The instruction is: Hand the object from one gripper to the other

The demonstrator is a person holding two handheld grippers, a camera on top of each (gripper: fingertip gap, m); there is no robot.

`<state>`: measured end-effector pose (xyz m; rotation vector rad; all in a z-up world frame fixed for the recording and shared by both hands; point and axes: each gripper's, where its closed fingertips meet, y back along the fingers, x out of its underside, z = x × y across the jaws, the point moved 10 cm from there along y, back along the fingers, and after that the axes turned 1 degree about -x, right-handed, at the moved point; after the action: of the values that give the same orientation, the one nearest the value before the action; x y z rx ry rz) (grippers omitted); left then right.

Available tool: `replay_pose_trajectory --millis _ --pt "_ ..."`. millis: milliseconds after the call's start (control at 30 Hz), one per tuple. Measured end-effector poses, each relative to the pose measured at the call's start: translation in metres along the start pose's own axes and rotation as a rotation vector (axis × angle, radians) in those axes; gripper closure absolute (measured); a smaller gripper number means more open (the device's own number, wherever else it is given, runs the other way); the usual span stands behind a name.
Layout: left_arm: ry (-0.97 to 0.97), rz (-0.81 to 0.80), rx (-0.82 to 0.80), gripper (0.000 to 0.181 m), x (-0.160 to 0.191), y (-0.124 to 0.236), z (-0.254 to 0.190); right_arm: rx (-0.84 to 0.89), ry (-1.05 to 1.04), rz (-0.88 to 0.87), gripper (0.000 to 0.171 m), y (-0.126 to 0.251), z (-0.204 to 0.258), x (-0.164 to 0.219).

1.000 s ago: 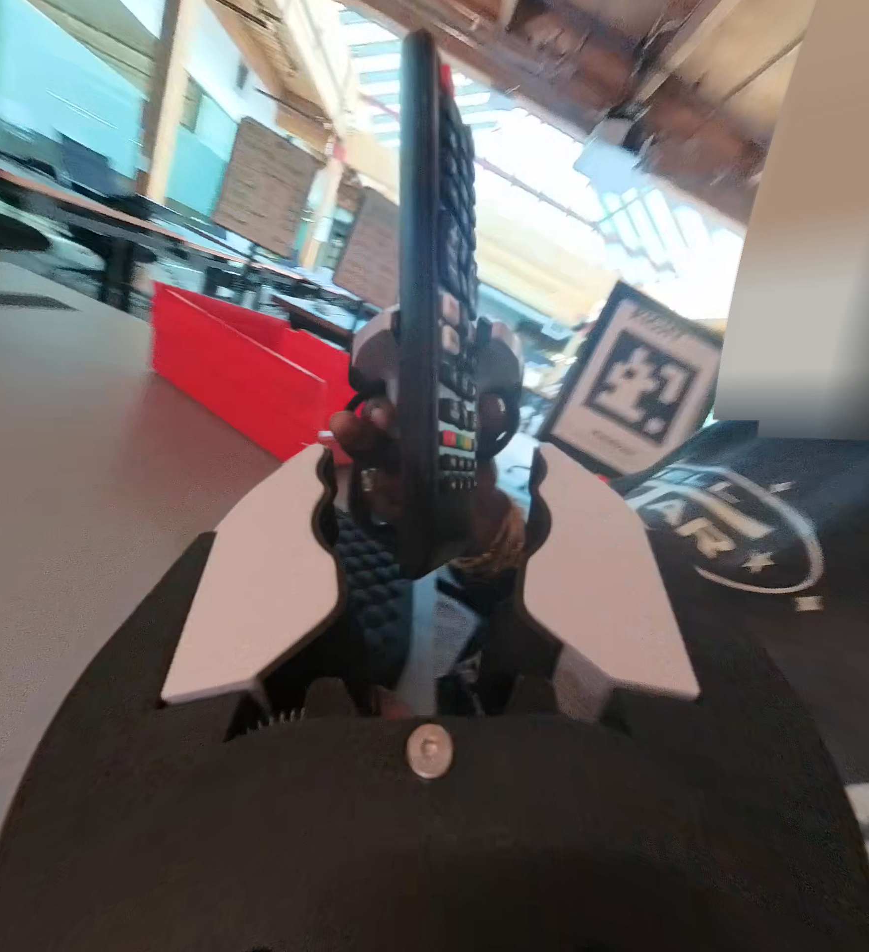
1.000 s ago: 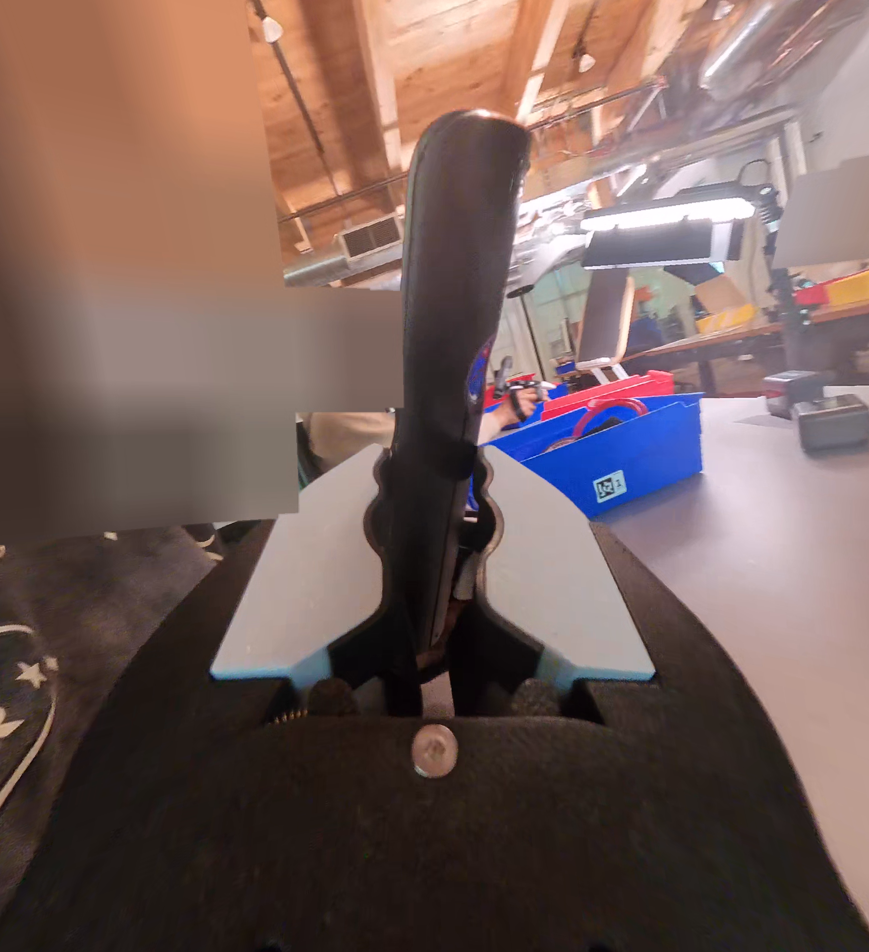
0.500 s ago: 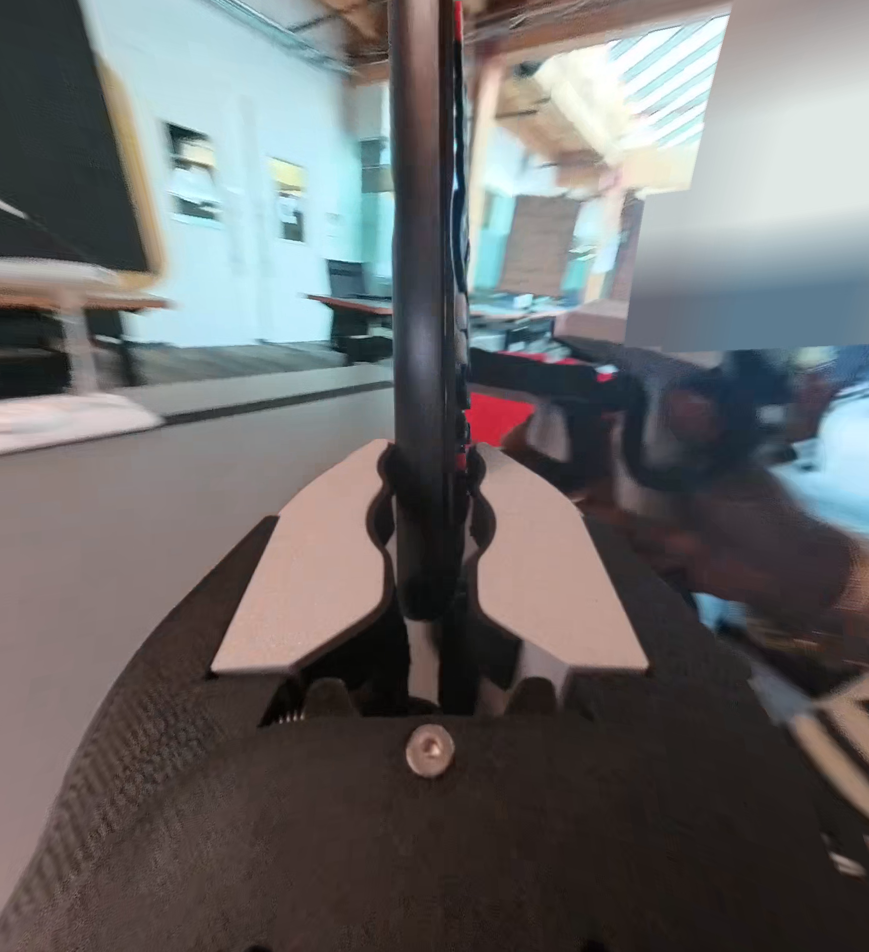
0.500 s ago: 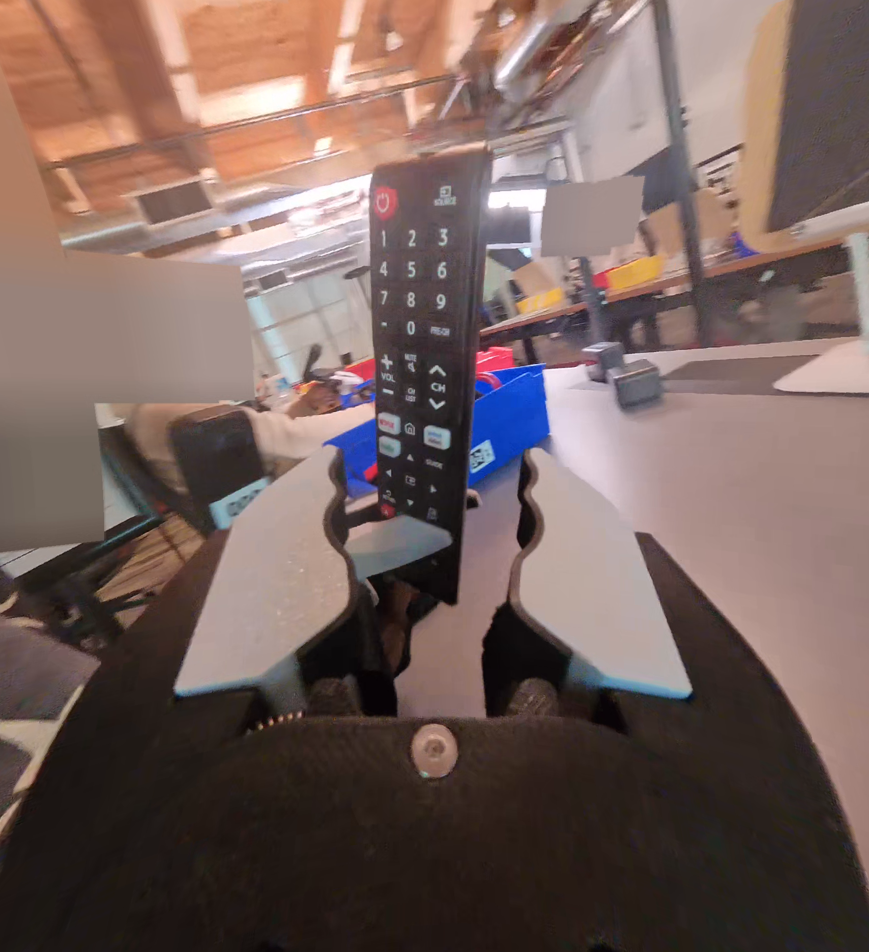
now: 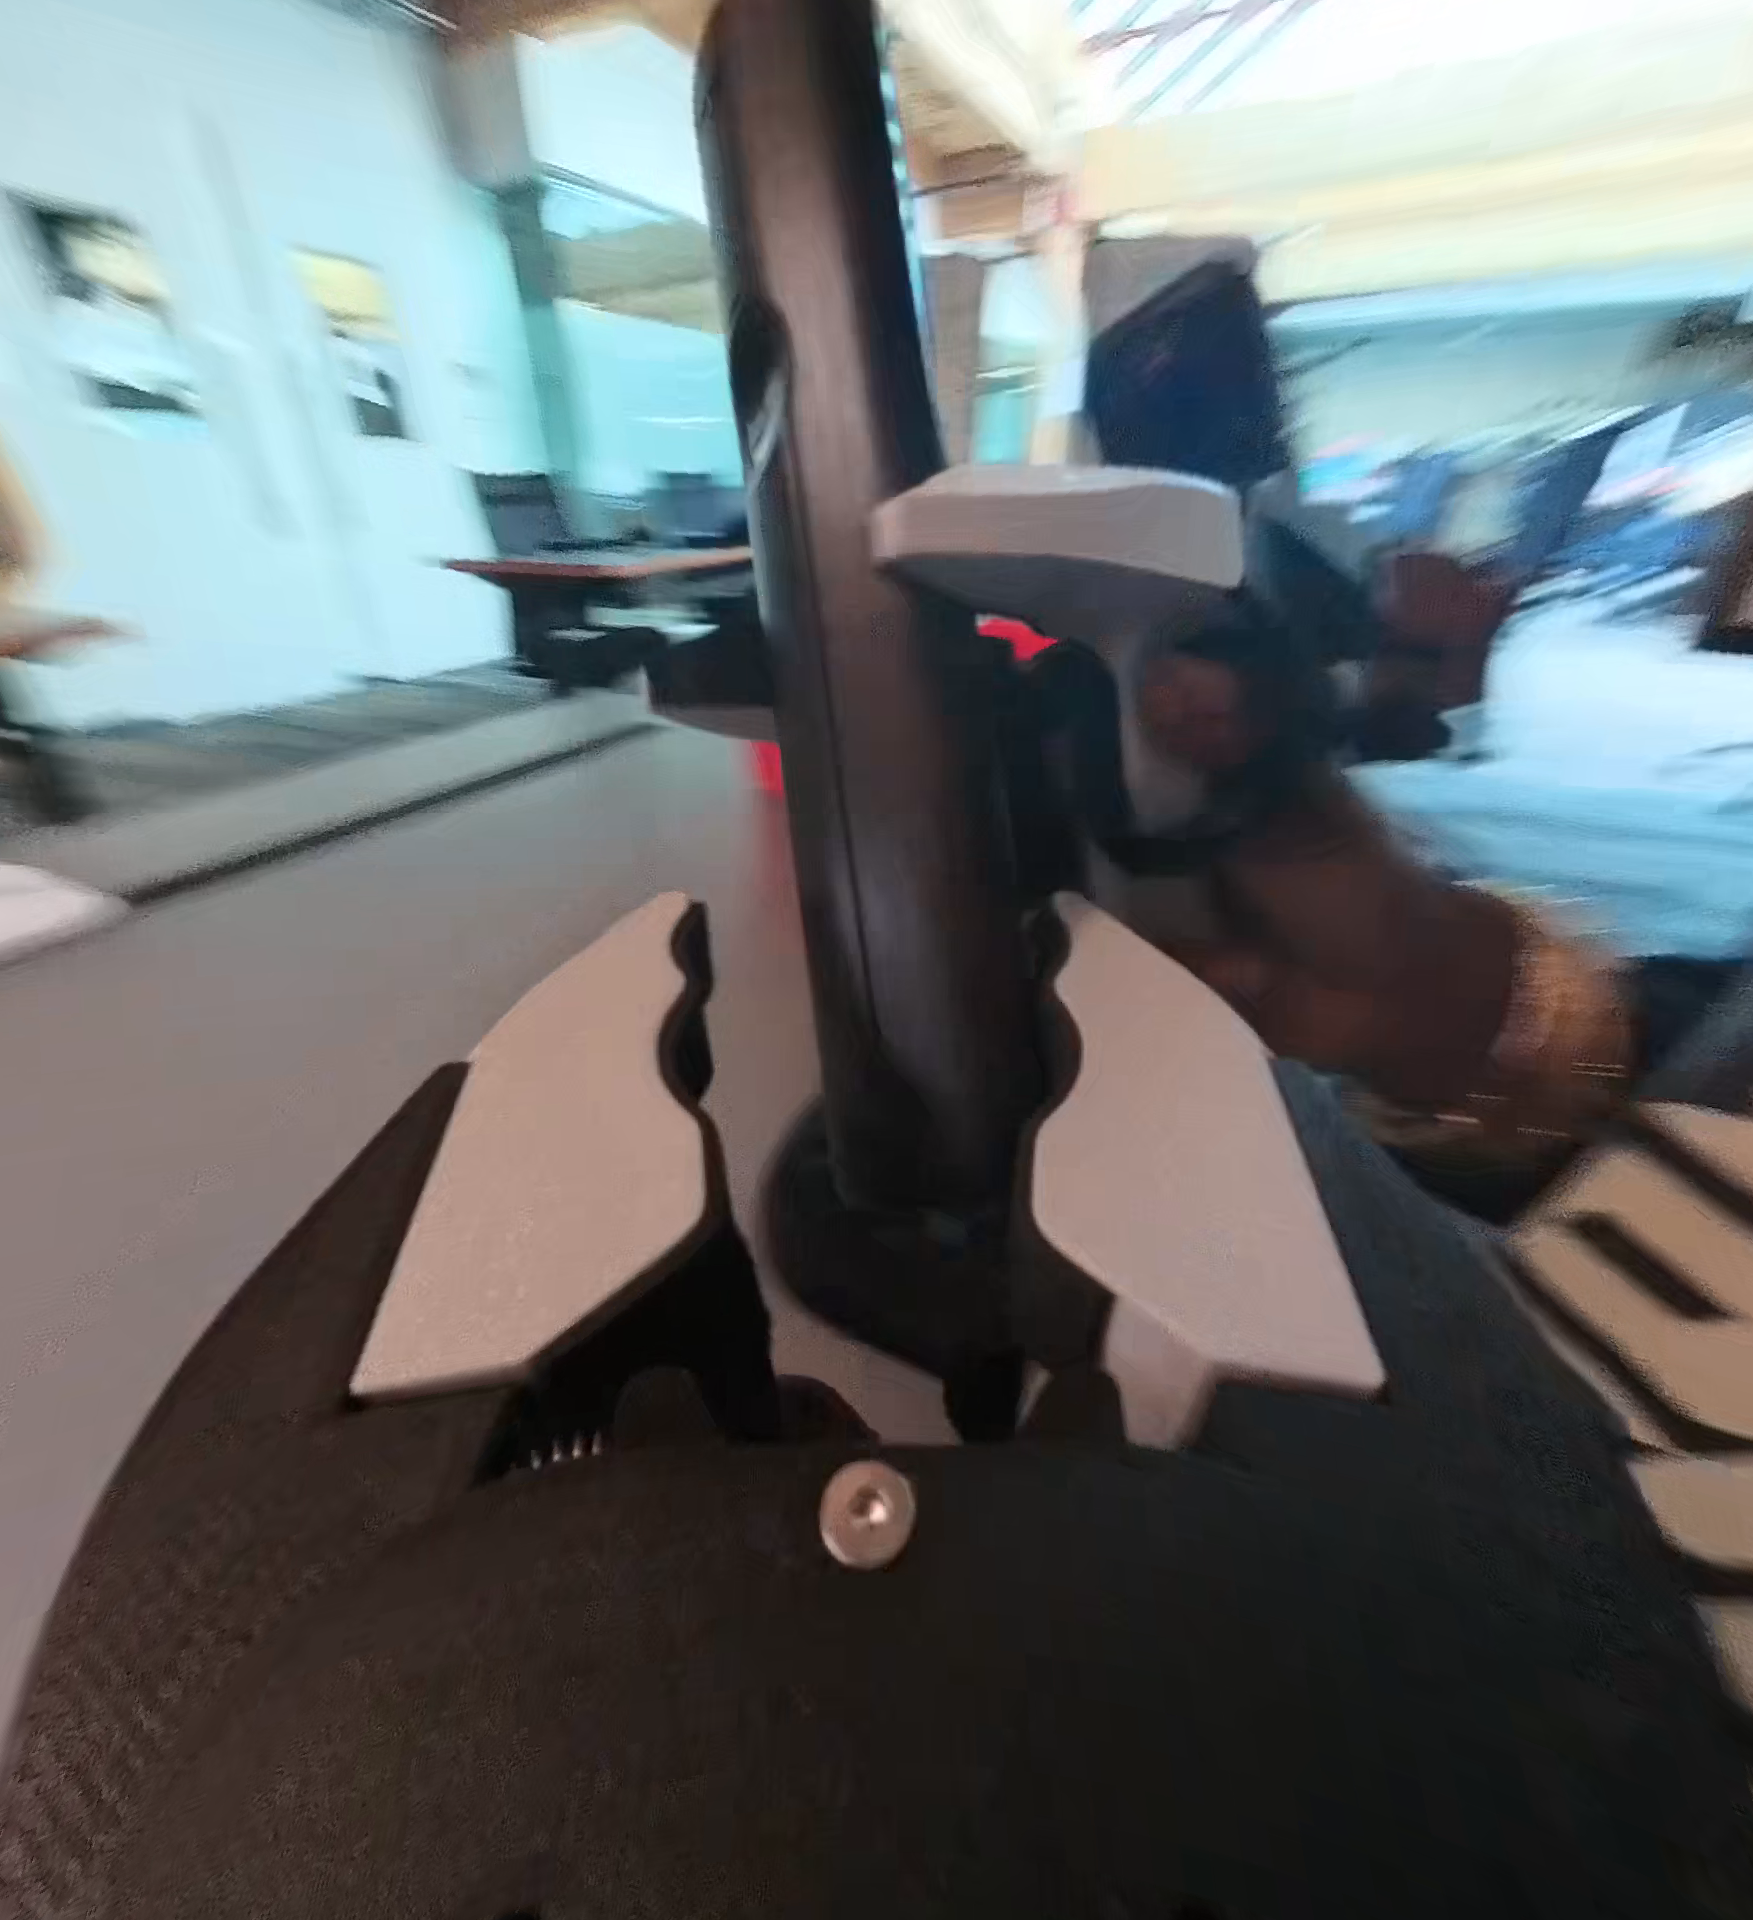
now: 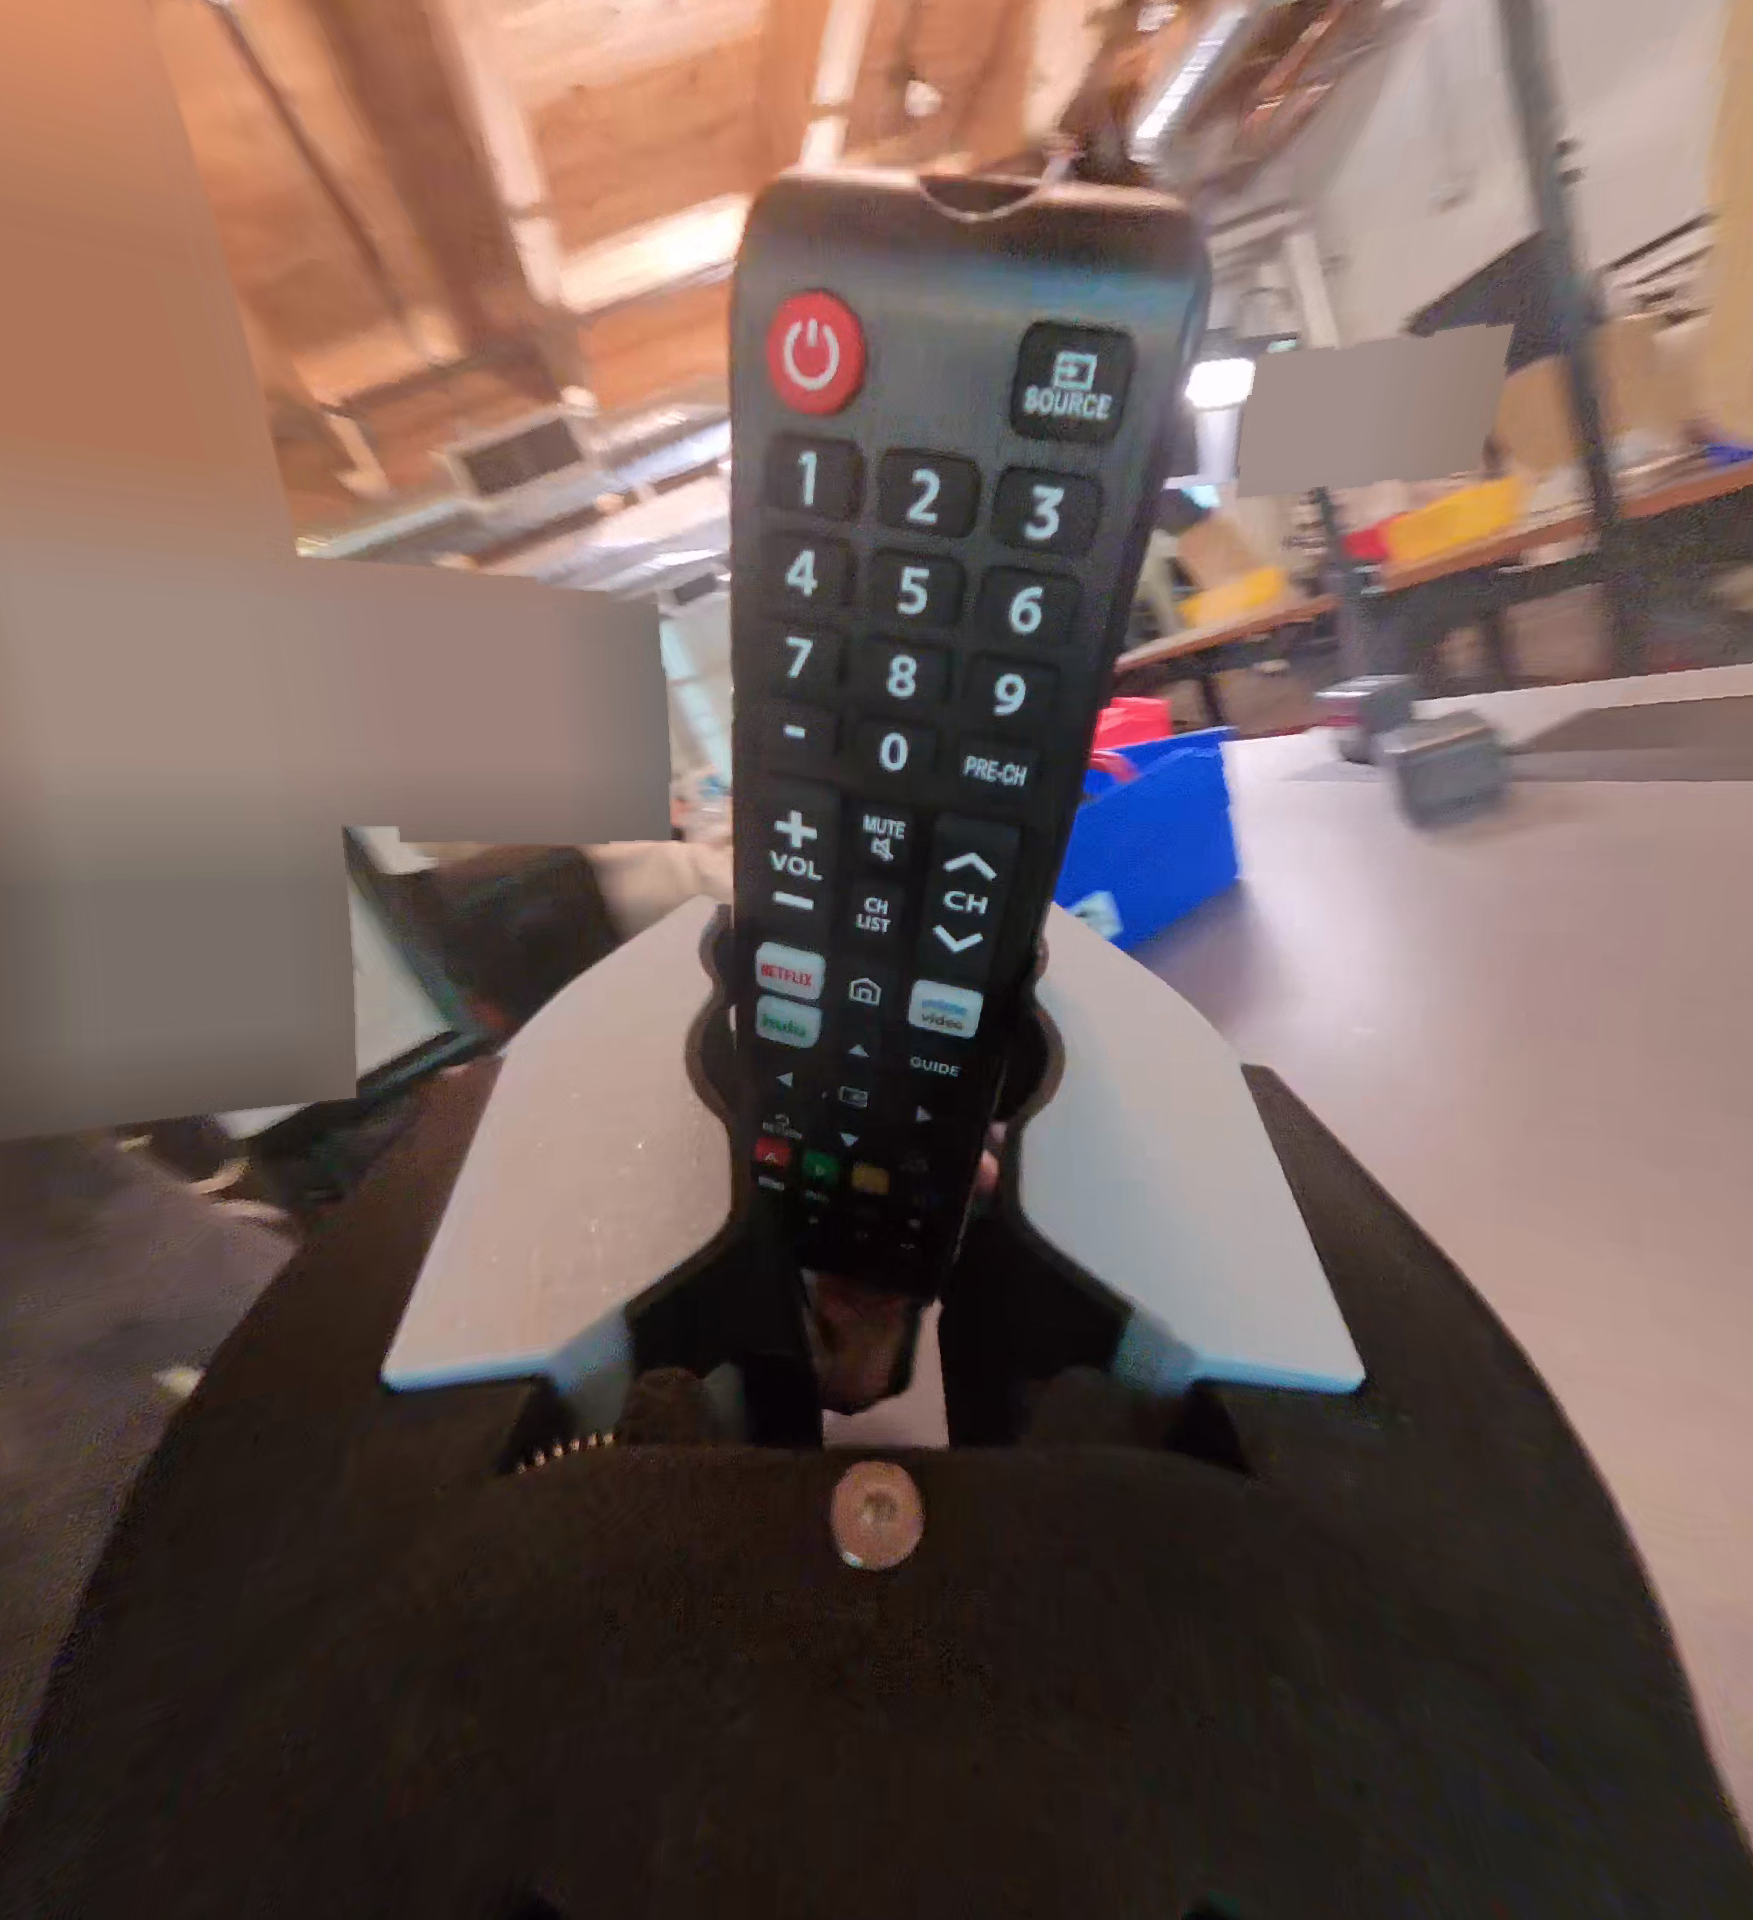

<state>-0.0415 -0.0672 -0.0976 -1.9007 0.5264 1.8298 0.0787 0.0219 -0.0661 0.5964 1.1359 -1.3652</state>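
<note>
The object is a black TV remote (image 6: 934, 623) with a red power button. It stands upright with its button face toward the right wrist camera. My right gripper (image 6: 882, 987) is shut on it, one finger against each long edge of its lower half. The left wrist view shows the remote's plain back (image 5: 851, 727) standing between the spread fingers of my left gripper (image 5: 867, 935), which is open. The remote is close to that gripper's right finger and clear of the left one. A grey finger of the right gripper (image 5: 1059, 520) presses on the remote higher up.
A grey table (image 6: 1474, 1039) lies below both grippers. A blue bin (image 6: 1152, 842) and a small dark block (image 6: 1443, 769) sit on it farther back. A red bin (image 5: 1007, 639) shows behind the remote. A person's hand and forearm (image 5: 1371, 956) are at the right.
Half a second ago my left gripper was shut on the remote and my right gripper was open. Now the right gripper has closed on it and the left has opened.
</note>
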Motion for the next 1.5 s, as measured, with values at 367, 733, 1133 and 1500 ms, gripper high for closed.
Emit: replay_pose_trajectory --millis 367,733,1133,1500 --pt "0.438 0.026 0.572 0.129 0.004 -0.005 -0.001 -0.257 0.027 0.126 0.121 -0.002 0.01 0.0" --pt "0.062 -0.06 -0.107 0.13 -0.002 0.006 0.008 0.08 0.168 0.035 0.106 -0.008 0.018 -0.001" --pt "0.08 0.076 0.063 0.115 0.0 0.002 0.003 -0.011 0.146 0.05 0.148 0.0 0.01 -0.004" --pt "0.35 -0.016 0.395 0.154 -0.005 0.006 0.008 -0.229 -0.003 0.022 0.147 0.004 0.003 -0.003"
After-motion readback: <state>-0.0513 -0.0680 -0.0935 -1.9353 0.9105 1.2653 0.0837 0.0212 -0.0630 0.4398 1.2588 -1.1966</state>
